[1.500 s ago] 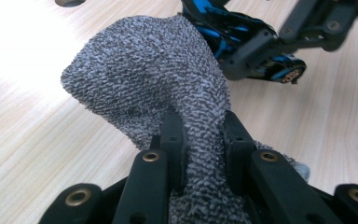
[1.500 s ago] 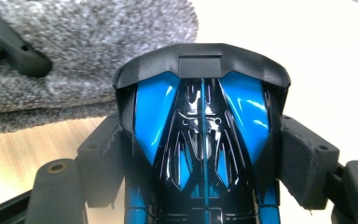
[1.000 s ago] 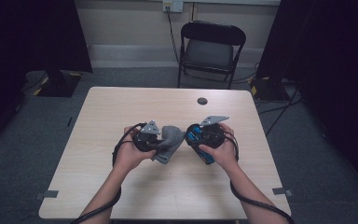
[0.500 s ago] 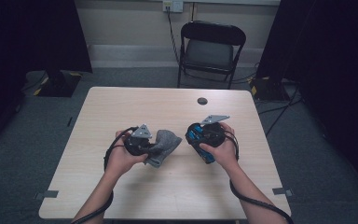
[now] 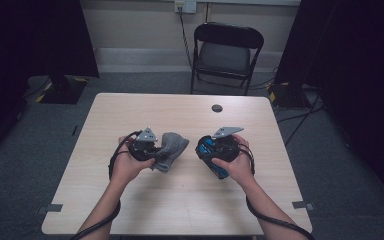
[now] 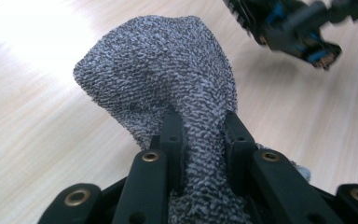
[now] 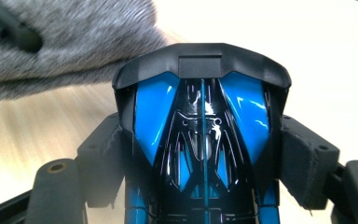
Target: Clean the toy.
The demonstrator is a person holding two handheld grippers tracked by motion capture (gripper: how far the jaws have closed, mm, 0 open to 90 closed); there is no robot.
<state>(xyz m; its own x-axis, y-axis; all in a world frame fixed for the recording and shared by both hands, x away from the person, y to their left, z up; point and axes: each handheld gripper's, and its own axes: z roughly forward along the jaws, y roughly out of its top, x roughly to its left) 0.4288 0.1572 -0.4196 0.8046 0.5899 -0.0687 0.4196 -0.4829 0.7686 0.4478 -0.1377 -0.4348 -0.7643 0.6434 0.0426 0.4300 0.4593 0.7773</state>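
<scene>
A grey terry cloth (image 6: 168,70) stands bunched up between the jaws of my left gripper (image 6: 200,126), which is shut on it. In the high view, the left gripper (image 5: 152,150) is left of the table's centre and the cloth (image 5: 172,147) hangs out to its right. My right gripper (image 7: 205,161) is shut on a glossy blue and black plastic object (image 7: 200,116), with its pads pressing on both sides. From above, the right gripper (image 5: 207,150) holds that object (image 5: 211,156) a short gap right of the cloth. The cloth (image 7: 74,42) is blurred in the right gripper view.
The light wooden table (image 5: 180,200) has a small black round item (image 5: 217,108) near its far edge. A black folding chair (image 5: 227,50) stands behind the table. Cables trail from both grippers along the forearms.
My left hand has shifted left with the cloth, widening the gap to the blue and black object. The right hand has stayed put.
</scene>
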